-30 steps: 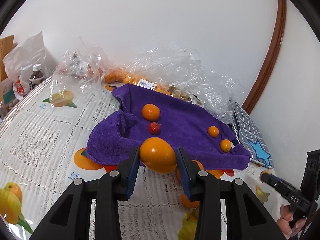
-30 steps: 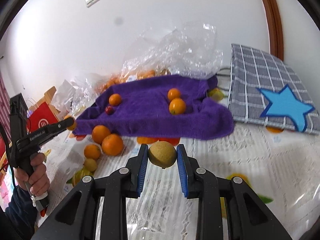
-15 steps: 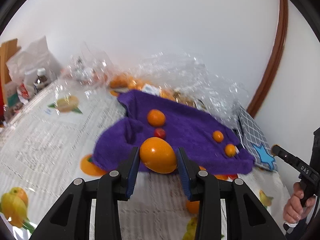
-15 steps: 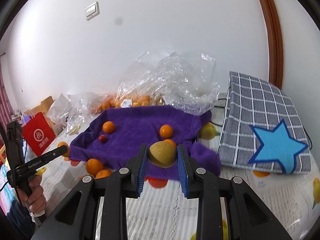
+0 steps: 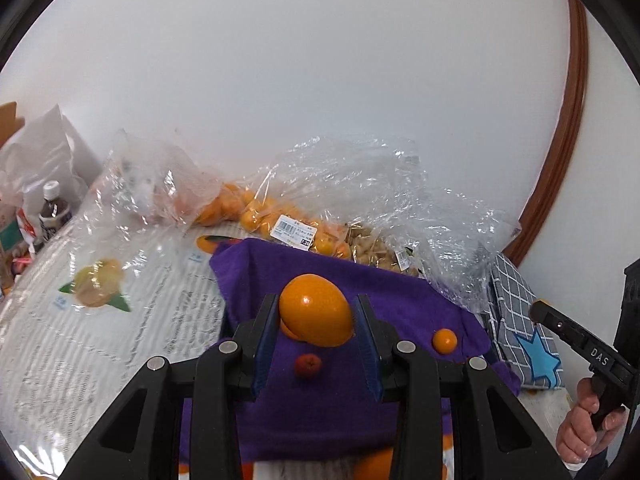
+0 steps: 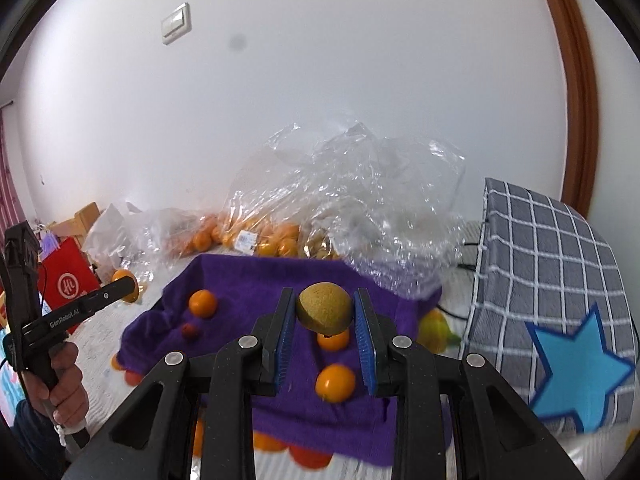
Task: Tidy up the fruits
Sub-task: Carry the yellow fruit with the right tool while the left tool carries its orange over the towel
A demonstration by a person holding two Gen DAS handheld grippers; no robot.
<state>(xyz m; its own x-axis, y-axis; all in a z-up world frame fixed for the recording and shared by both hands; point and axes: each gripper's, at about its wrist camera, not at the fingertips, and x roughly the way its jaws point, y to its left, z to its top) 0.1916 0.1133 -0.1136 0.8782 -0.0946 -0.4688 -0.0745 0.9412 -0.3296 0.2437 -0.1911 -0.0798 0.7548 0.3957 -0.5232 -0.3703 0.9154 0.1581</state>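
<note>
The left gripper [image 5: 316, 320] is clamping a large glossy orange [image 5: 315, 309] above the purple fleece towel [image 5: 384, 296]; the right gripper [image 6: 325, 320] is pinching a brownish-green round fruit [image 6: 325, 306] over it.

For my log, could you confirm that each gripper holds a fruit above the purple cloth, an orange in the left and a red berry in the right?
Not quite: the right gripper holds a yellow-brown fruit, not a red berry, as the right wrist view shows. The left gripper does hold an orange, and both are above the purple cloth.
</note>
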